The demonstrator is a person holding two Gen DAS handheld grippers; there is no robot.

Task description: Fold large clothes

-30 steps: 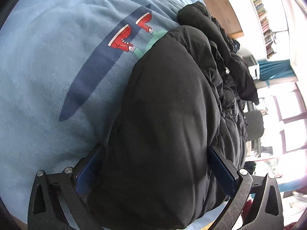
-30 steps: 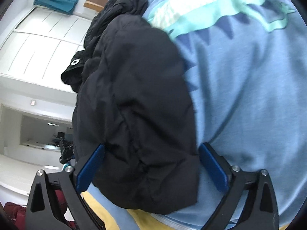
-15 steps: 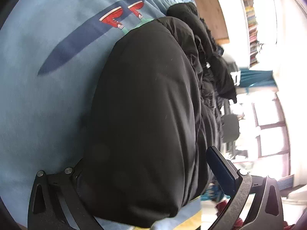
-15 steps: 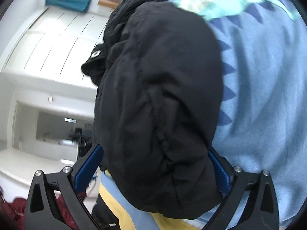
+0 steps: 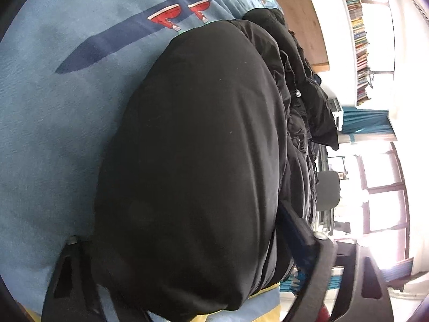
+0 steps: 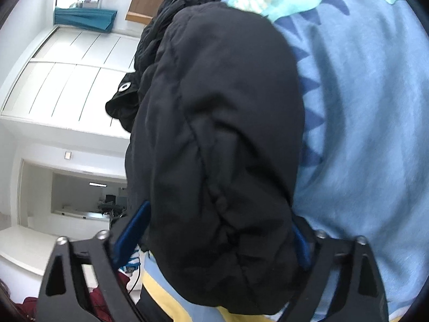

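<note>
Left wrist view: a bulky black padded jacket (image 5: 193, 161) fills the middle of the picture, lying along the edge of a bed covered by a light blue blanket (image 5: 53, 123). The left gripper (image 5: 185, 244) has the near end of the jacket between its fingers and the jaws are closing on it; the blue pad of the right-hand finger (image 5: 293, 230) lies against the jacket's side, while the other finger (image 5: 72, 265) is mostly hidden behind the bulge of fabric, so whether it presses cannot be told. The blanket carries a dark blue stripe (image 5: 107, 45) and a pair of red printed shoes (image 5: 178, 16) just past the jacket's far shoulder. A yellow band of the bedding (image 5: 265, 311) shows under the jacket at the bed's near edge. Beyond the bed stand a wooden headboard (image 5: 303, 18), a shelf of books (image 5: 359, 37), a teal curtain (image 5: 367, 120), a grey chair (image 5: 328, 190) and a bright window (image 5: 386, 201).

Right wrist view: the same jacket (image 6: 219, 145) hangs over the bed's edge, its folded end between the fingers of the right gripper (image 6: 214, 234), whose jaws are closing; both blue pads (image 6: 132, 228) sit against the fabric. A white snap button (image 6: 124, 87) shows on a loose flap. The blanket (image 6: 375, 134) here bears a green dinosaur print with dark spikes (image 6: 311, 118). To the left are white wardrobe doors (image 6: 61, 80), a teal curtain (image 6: 83, 18) and a dark red cloth (image 6: 99, 303) low down
</note>
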